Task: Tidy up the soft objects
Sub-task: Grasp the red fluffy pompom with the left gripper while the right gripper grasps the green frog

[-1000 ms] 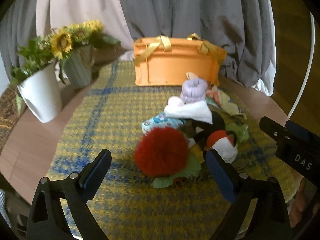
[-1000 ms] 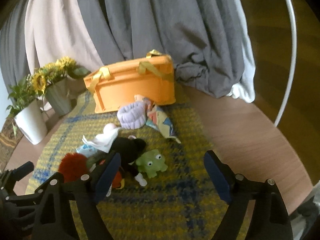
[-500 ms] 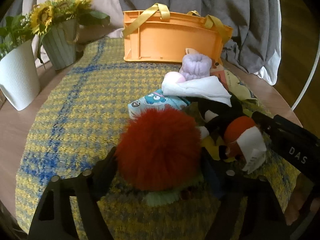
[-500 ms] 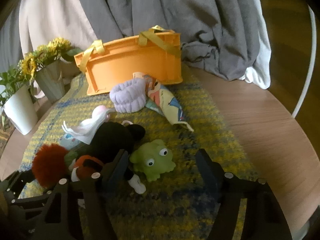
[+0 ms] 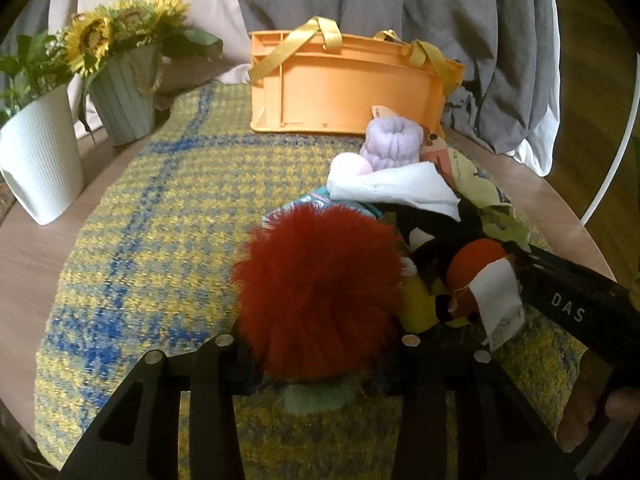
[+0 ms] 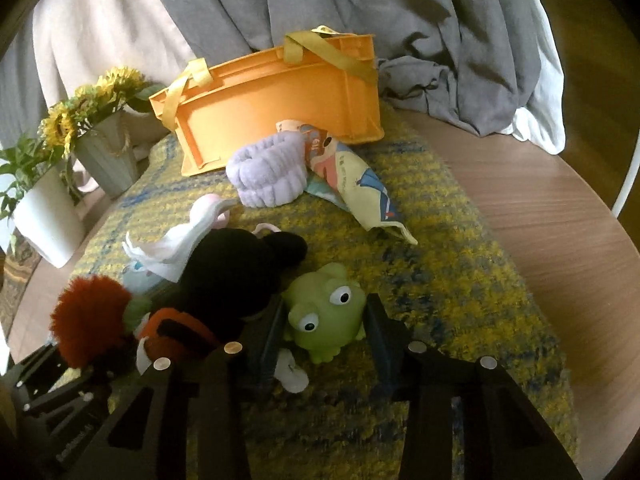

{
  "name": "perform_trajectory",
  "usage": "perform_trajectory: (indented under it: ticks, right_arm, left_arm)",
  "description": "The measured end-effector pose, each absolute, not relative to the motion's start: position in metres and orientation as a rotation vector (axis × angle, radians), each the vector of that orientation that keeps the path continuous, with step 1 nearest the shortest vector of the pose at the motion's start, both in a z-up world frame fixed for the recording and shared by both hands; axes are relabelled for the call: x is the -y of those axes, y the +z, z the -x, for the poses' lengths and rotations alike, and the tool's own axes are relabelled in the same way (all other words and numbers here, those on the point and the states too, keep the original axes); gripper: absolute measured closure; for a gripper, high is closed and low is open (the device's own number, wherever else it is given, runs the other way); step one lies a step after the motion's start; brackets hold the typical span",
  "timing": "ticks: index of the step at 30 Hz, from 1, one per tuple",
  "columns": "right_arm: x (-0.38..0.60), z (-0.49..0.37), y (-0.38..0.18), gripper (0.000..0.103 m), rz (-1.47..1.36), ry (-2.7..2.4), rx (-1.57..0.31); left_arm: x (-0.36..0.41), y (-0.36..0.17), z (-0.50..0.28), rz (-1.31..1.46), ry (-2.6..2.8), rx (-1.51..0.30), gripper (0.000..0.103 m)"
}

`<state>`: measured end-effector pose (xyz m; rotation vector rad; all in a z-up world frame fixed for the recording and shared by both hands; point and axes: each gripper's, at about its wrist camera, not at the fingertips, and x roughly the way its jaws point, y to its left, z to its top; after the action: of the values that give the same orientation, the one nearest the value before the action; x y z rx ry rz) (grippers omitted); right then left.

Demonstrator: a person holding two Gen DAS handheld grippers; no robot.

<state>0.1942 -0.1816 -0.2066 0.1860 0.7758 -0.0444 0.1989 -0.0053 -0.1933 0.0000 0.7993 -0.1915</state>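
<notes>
Left gripper: my jaws are closing around the red pompom; its fur fills the gap and bulges over both fingers, though I cannot see the pads under it.
Right gripper: my jaws are closing on the green frog toy, which sits between the 2 fingers with both touching its sides.
Pile: the black plush lies just left of the frog, a white cloth draped on it, an orange-and-white toy beside the pompom.
Further back: a lilac scrunchie and a printed cloth lie just in front of the orange crate.
Surface: all rest on a yellow-blue woven mat on a round wooden table.
Left edge: 2 flower pots.
</notes>
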Motion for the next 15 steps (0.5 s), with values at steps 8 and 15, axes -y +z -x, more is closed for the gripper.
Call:
perform_trajectory:
  ticks: [8, 15]
  right_arm:
    - [0.179, -0.177, -0.186, 0.065, -0.184, -0.067, -0.718]
    - [0.175, -0.162, -0.158, 0.065, -0.189, -0.075, -0.646]
  left_arm:
    - [-0.001, -0.171, -0.184, 0.006, -0.175, -0.738, 0.063]
    - [-0.007, -0.14, -0.174, 0.015, -0.192, -0.667, 0.063]
